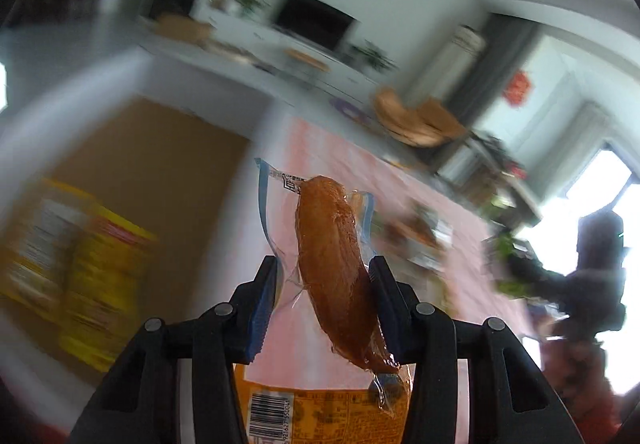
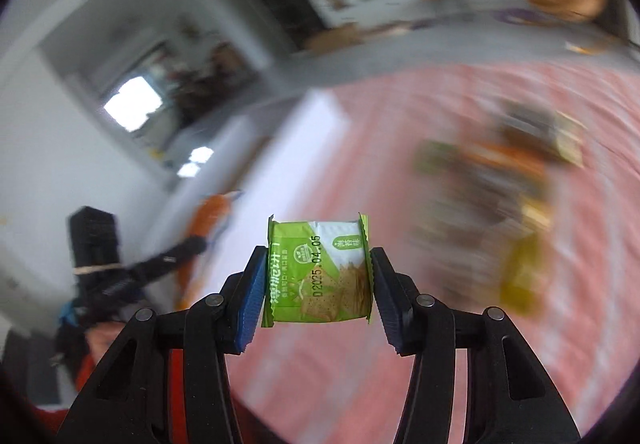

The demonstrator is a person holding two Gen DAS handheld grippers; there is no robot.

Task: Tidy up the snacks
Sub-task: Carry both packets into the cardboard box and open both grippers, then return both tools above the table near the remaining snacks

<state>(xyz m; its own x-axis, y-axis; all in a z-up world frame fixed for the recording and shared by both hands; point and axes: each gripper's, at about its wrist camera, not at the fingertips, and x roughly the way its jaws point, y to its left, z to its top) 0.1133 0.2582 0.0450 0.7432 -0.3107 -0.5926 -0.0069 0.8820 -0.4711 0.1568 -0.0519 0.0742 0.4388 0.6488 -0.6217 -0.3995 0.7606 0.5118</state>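
The left gripper [image 1: 326, 276] is pinched on a clear pouch [image 1: 332, 264] with a brown sausage-like snack inside, held up over the pink tablecloth [image 1: 320, 148]. An orange packet [image 1: 320, 416] is seen just below it, cut off by the frame edge. The right gripper [image 2: 318, 272] is clamped on a green cracker pack [image 2: 320, 270], also above the cloth. A snack pile [image 2: 504, 180] further along the cloth is too smeared to be sorted out. Yellow bags [image 1: 80, 276] are blurred too.
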